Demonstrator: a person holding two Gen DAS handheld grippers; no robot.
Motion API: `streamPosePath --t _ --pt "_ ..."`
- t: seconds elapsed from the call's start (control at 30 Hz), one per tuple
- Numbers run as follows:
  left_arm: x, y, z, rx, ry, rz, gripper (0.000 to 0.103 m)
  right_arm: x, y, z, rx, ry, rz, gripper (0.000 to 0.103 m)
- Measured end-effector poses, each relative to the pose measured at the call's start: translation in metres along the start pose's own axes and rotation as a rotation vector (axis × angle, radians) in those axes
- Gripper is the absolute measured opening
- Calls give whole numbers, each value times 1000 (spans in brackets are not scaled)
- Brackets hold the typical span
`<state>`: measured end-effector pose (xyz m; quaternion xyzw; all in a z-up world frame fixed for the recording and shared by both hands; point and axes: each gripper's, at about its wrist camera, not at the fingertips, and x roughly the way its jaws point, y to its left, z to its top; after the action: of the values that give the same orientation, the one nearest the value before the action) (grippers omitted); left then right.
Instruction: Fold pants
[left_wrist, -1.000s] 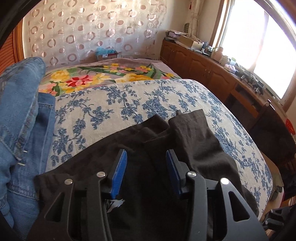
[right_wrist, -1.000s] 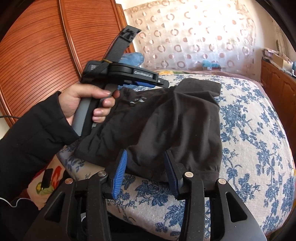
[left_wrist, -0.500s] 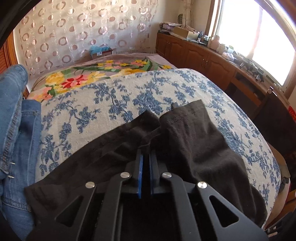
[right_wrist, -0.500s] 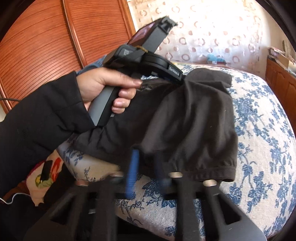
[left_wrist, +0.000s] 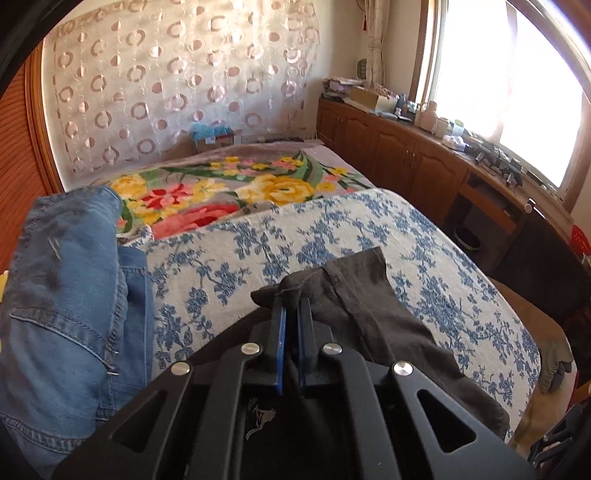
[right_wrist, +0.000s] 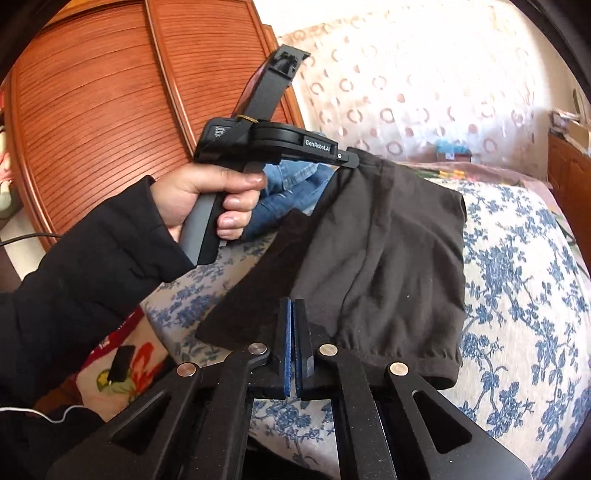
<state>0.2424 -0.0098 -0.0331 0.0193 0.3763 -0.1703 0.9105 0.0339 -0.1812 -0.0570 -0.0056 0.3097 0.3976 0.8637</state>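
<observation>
Ahead of both my tongs spreads the bed with its cream cover printed in blue flowers (left_wrist: 369, 236), which runs forward from under the left tongs and off to the right of the right tongs. Beyond that cover, further ahead of the left tongs, lies a grey blanket with large yellow and red flowers (left_wrist: 229, 188). To the left of the left tongs I see a heap of blue denim jeans (left_wrist: 70, 295) on the bed; from the right wrist camera a part of it shows behind my left hand (right_wrist: 207, 195). The black fabric pants (right_wrist: 388, 258) hang between the two tongs, raised off the cover along their left edge and draped down onto the bed on the right. My left tongs (left_wrist: 290, 306) are clenched on a bunched corner of the pants at their tips, with the rest of the cloth trailing below and to their right. My right tongs (right_wrist: 293, 314) are also clenched, biting the near lower edge of the pants, with the hemmed band running off to their right. Seen from the right wrist camera, the left tongs' tip pinches the upper corner of the pants, up and ahead of the right tongs.
</observation>
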Motion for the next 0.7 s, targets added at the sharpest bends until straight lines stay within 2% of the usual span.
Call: streamPosePath --t 0.17,0.23,0.3,0.33,0.43,0.53,0.57,0.6,0.7 --pt "27 -2 -13 -22 94 -28 11 2 -6 -7 18 23 -26 0" --pt "32 -6 -17 -16 111 -29 20 -2 -9 -9 28 22 -35 0" --pt "33 -10 -20 -13 105 -34 34 -6 -13 -10 39 22 -44 0" --pt "31 -10 -20 -15 96 -35 34 -9 -14 -11 40 17 -54 0" --pt "24 -10 -16 -23 45 -21 34 -15 -19 -10 46 10 -63 0" --pt "24 -13 -8 3 33 -22 34 -18 -22 -10 52 5 -68 0" --pt "26 -15 -6 18 34 -17 27 -18 -23 -11 54 4 -68 0" --pt "28 -17 -5 32 46 -12 12 -18 -23 -11 56 3 -68 0" --pt "34 -22 -4 47 91 -2 6 -19 -24 -13 60 1 -69 0"
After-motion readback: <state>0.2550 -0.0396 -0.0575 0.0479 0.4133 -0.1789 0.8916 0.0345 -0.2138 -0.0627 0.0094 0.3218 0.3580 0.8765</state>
